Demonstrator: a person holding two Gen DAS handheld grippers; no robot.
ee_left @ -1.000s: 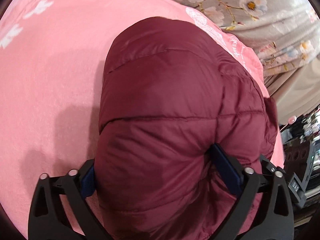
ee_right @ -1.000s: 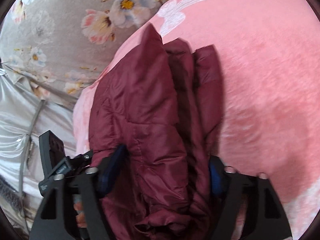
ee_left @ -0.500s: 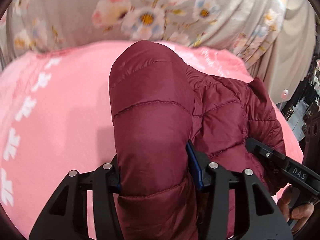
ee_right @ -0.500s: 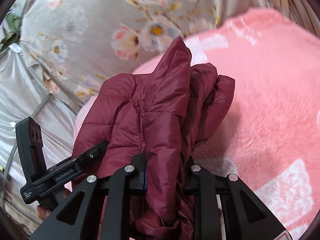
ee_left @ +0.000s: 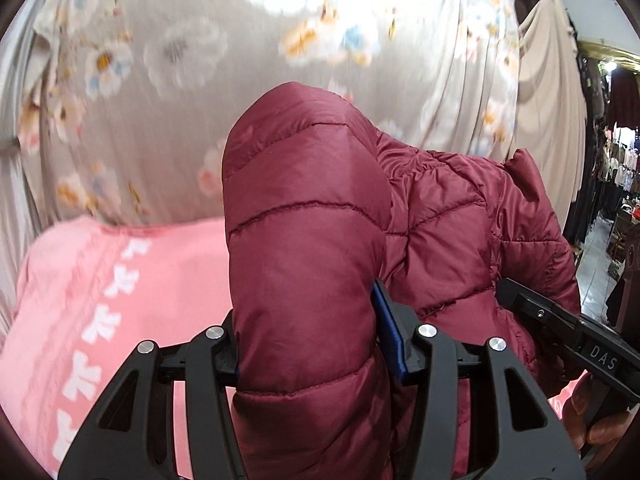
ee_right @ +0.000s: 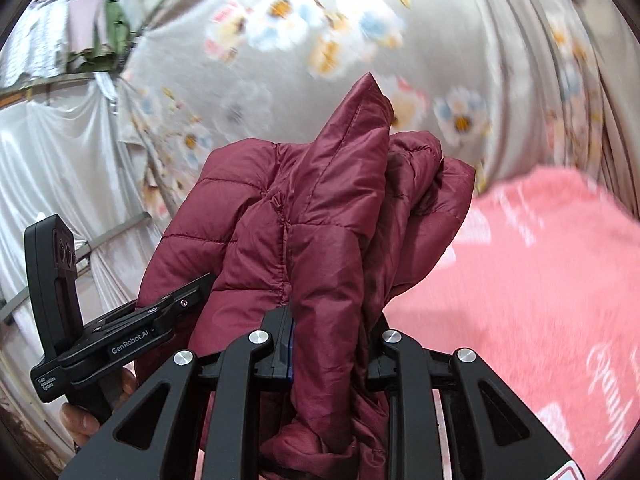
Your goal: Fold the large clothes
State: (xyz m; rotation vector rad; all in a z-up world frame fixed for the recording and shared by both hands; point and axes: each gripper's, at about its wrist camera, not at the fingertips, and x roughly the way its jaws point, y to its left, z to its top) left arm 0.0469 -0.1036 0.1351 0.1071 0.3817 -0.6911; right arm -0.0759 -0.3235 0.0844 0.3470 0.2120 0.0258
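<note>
Both of my hand-held grippers, left and right, clamp the maroon jacket lifted above the pink blanket; next I'd lay it flat.

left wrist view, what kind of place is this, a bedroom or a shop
Probably a clothing shop or market stall, not certain: hanging garments line a tiled aisle at far right, a floral curtain hangs behind, and a pink blanket serves as the folding surface.

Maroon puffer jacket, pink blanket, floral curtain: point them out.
maroon puffer jacket (ee_left: 304, 264): left wrist view, quilted panel.
pink blanket (ee_right: 540, 280): right wrist view, bare fleece.
floral curtain (ee_left: 200, 80): left wrist view, hanging fabric.
</note>
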